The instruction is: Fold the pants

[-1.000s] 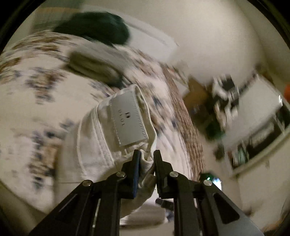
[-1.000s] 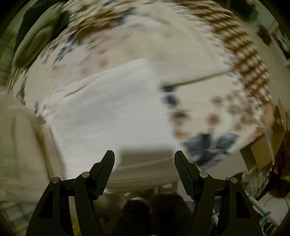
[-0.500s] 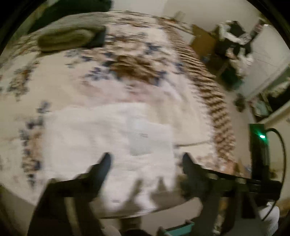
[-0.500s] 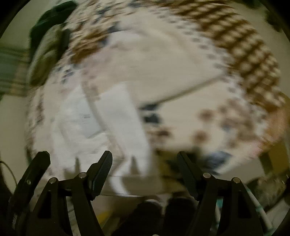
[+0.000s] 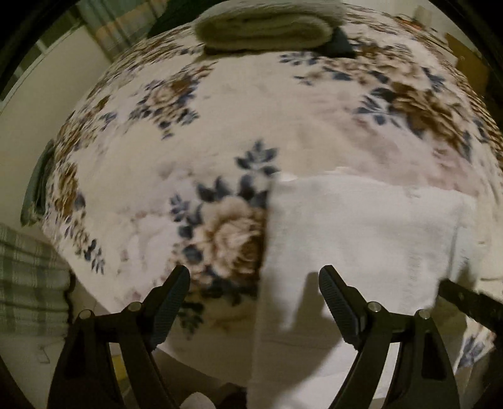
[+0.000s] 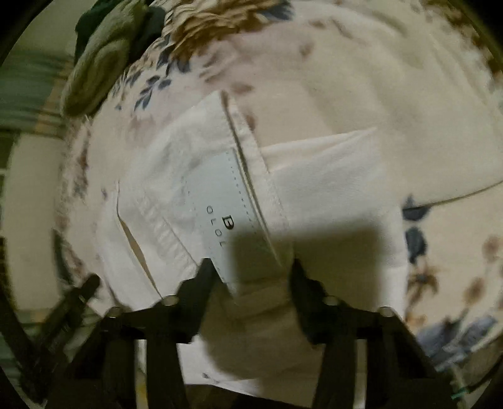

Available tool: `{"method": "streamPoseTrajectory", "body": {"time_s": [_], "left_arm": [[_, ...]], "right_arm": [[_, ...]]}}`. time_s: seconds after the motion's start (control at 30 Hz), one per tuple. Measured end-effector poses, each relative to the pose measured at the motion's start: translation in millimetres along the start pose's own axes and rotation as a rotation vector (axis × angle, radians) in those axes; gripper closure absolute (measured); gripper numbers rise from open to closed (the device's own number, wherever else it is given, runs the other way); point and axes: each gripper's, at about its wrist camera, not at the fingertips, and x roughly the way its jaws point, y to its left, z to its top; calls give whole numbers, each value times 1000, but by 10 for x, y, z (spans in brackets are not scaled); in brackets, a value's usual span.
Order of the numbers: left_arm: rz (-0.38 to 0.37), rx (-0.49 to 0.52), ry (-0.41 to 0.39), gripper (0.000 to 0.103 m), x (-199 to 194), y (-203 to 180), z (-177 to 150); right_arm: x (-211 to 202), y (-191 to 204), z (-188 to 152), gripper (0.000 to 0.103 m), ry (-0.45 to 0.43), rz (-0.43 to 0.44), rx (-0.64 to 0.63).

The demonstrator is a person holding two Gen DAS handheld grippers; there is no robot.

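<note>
White pants (image 5: 361,226) lie folded flat on a floral bedspread (image 5: 220,126), hanging a little over its near edge. My left gripper (image 5: 254,283) stands open just above the pants' left edge, one finger over the bedspread and one over the cloth. In the right wrist view the pants (image 6: 176,163) show a waistband with a pale label patch (image 6: 220,195). My right gripper (image 6: 251,270) points down at that waistband. Its jaws are closing, with the waistband corner between them. I cannot see the pads pressing on the cloth.
A rolled olive-grey garment (image 5: 264,28) and a dark one lie at the far side of the bed. A plaid cloth (image 5: 28,277) hangs at the left, below the bed's edge. One finger of the right gripper (image 5: 468,302) pokes in at the right.
My left gripper let go of the bunched waistband, opened wide and swung down over the pants' left edge. The right gripper dropped onto the labelled waistband and its jaws narrowed.
</note>
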Motion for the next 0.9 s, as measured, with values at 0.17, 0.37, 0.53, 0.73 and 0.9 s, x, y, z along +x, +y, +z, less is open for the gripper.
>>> {"method": "streamPoseTrajectory", "body": {"time_s": [0.17, 0.37, 0.53, 0.73, 0.9], "left_arm": [[-61, -69, 46, 19, -6, 159, 0], [-166, -88, 9, 19, -196, 66, 113], [-251, -86, 47, 19, -43, -217, 178], [-281, -66, 81, 19, 264, -516, 283], [-295, -83, 98, 19, 365, -417, 376]], "right_arm": [[-368, 56, -189, 88, -109, -44, -10], [-1203, -492, -428, 88, -230, -146, 66], [-1408, -882, -485, 89, -244, -234, 58], [-914, -1257, -319, 76, -79, -226, 101], [-1007, -1454, -132, 36, -65, -6, 201]]}}
